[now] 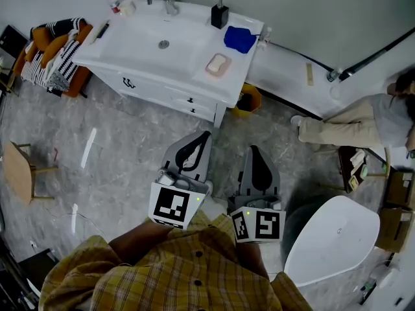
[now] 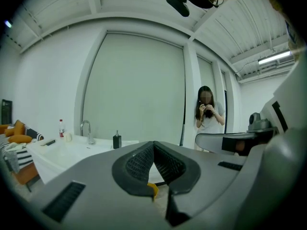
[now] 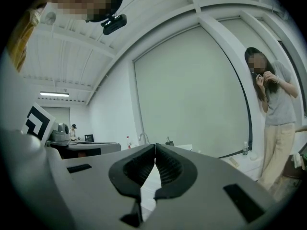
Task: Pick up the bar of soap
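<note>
- Left gripper (image 2: 154, 145): jaws were closed tip to tip, ribbed pads meeting, nothing between them.
- Right gripper (image 3: 155, 147): same condition, shut and empty.
- Both units were carried low in front of the person's body, side by side, pointing approx. level toward the vanity (image 1: 130, 41). Judged a transit posture: jaws kept closed because no target was within reach.
- Bar of soap (image 1: 218, 64) lay in a pale dish (image 1: 209, 71) on the vanity top, right of the basin, near the blue cloth (image 1: 240, 39) and the black dispenser (image 1: 220, 15). It was well apart from both grippers, w/ open floor between.
- Judged status: approach phase, pick not yet begun. Jaws would need opening before closing on the soap.
- Head view only: soap, dish and cloth layout from above, plus gripper-to-vanity separation.
- Gripper views only: pad contact, confirmed directly. Neither showed the soap, as the counter appeared edge-on and partly behind the jaws. The left gripper view showed the faucet (image 2: 86, 128) and a standing bystander (image 2: 207, 114) w/ hands raised.
</note>
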